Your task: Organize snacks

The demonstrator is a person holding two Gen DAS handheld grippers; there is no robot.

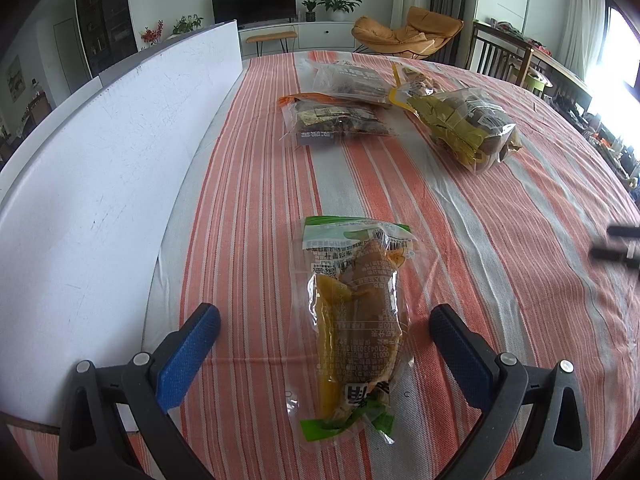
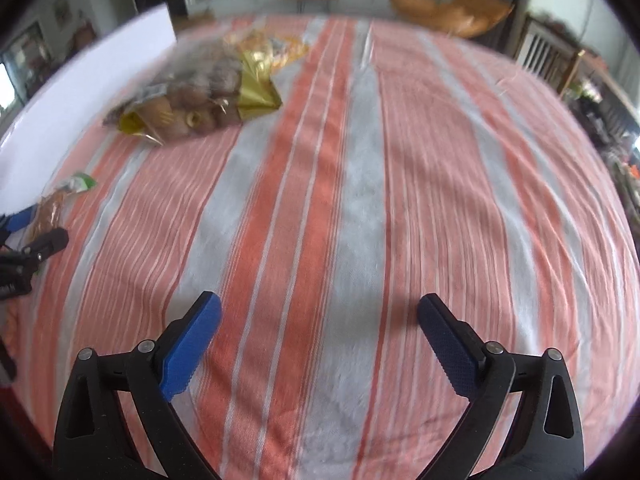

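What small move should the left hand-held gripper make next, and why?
Probably close the left hand-held gripper on the green-ended snack packet. Its fingers are open on either side of the packet, which lies flat on the striped cloth and apart from the other packets, so nothing blocks the grasp.

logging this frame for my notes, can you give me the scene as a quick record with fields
surface: striped tablecloth, orange and grey
nearest snack: green-edged packet, lying flat between the left tool's fingers, not gripped
left tool: open, straddling that packet
right tool: open, over bare cloth, holding nothing
far snacks: two clear packets overlapping, plus a yellow-wrapped bag to their right
left side: white board standing along the table edge
image quality: right wrist view blurred
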